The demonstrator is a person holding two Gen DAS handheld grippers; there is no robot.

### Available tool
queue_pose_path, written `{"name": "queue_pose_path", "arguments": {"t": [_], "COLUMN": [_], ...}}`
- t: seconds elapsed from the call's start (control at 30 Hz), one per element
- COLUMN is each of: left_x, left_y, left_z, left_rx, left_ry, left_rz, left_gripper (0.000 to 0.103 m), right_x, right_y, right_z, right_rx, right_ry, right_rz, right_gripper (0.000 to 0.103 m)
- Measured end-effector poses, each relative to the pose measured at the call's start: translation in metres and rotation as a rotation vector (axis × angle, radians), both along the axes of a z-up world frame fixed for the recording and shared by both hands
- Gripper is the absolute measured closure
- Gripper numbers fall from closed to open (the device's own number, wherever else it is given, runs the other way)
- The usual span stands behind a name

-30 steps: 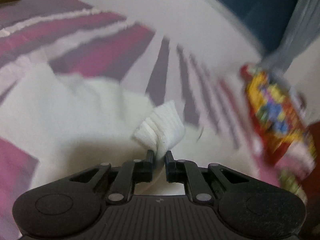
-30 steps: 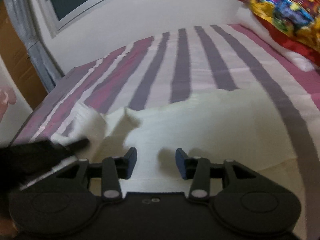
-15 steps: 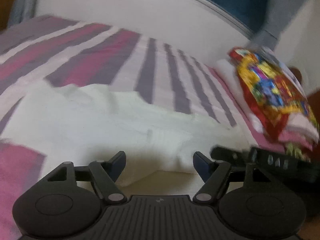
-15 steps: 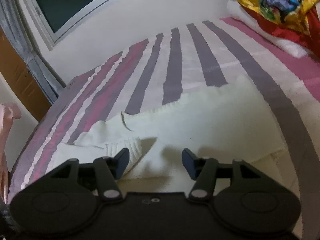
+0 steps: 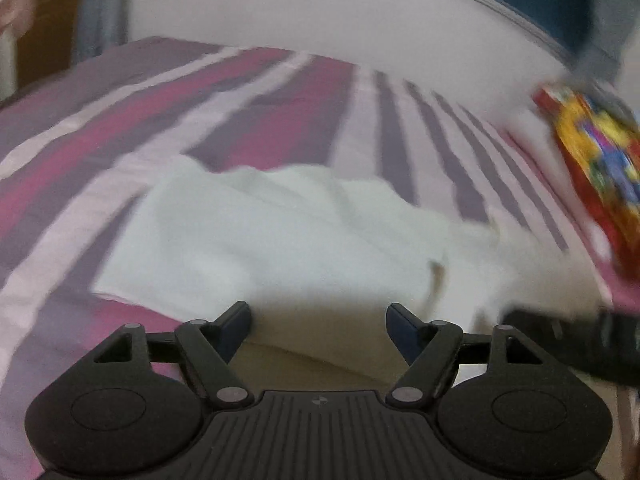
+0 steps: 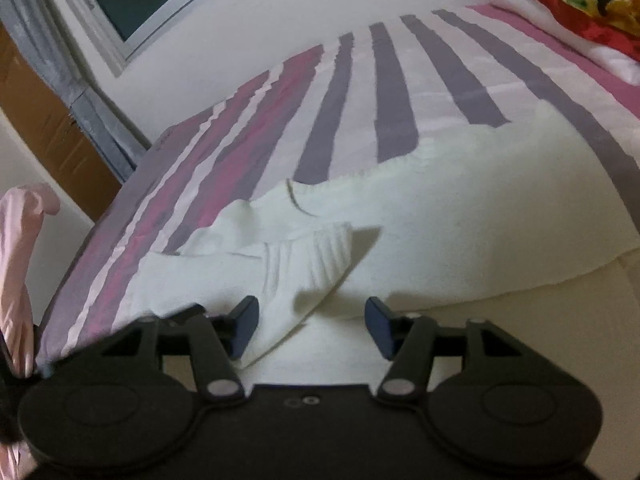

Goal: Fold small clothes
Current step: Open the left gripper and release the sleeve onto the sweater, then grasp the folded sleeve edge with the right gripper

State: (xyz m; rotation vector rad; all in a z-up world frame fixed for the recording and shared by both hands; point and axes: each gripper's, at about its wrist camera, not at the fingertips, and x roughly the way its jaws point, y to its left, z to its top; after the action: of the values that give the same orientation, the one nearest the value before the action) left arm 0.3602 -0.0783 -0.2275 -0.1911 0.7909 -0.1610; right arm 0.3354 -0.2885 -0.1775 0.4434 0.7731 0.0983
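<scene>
Left wrist view first: my left tool [image 5: 318, 320] is spread wide with nothing between its fingers, just hanging over the near edge of the white sweater [image 5: 272, 236]. The sweater lies flat on the striped bedspread [image 5: 260, 112], roughly mid-bed, with the bright patterned pillow [image 5: 596, 160] off past its right side. This view is pretty blurry, so I can't make out folds in much detail. The dark shape at the sweater's right edge is probably my other tool.

Right wrist view: my right tool [image 6: 312, 324] is also released, gripping nothing. A ribbed sleeve cuff [image 6: 316, 256] is lying folded in over the sweater body, with its tip poking into the gap between the fingers but not pinched. A pink cloth [image 6: 20, 264] hangs left of the bed.

What worries me: that cuff sits loose on top, so if I brush it moving in for the next fold, the sleeve could flop back out. Knit is thick too, so grabbing only the top layer would drag it crooked.
</scene>
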Motion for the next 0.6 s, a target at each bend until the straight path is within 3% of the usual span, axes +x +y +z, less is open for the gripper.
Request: {"name": "queue_pose_path", "arguments": {"t": [0.27, 0.47, 0.6], "left_x": [-0.017, -0.019, -0.025], "left_y": [-0.036, 0.014, 0.056], "left_z": [0.016, 0.020, 0.024], "left_rx": [-0.035, -0.145, -0.118], "left_ry": [-0.007, 0.026, -0.019], "left_rz": [-0.135, 0.004, 0.064], "left_gripper": [0.029, 0.029, 0.029], "right_x": [-0.006, -0.009, -0.008], "right_y": [-0.025, -0.028, -0.026], "right_z": [0.003, -0.006, -0.019], "right_rx": [0.025, 0.060, 0.134], "right_ry": [0.004, 0.042, 0.080], "right_rz": [-0.051, -0.045, -0.044], "right_gripper": [0.041, 0.041, 0.043]}}
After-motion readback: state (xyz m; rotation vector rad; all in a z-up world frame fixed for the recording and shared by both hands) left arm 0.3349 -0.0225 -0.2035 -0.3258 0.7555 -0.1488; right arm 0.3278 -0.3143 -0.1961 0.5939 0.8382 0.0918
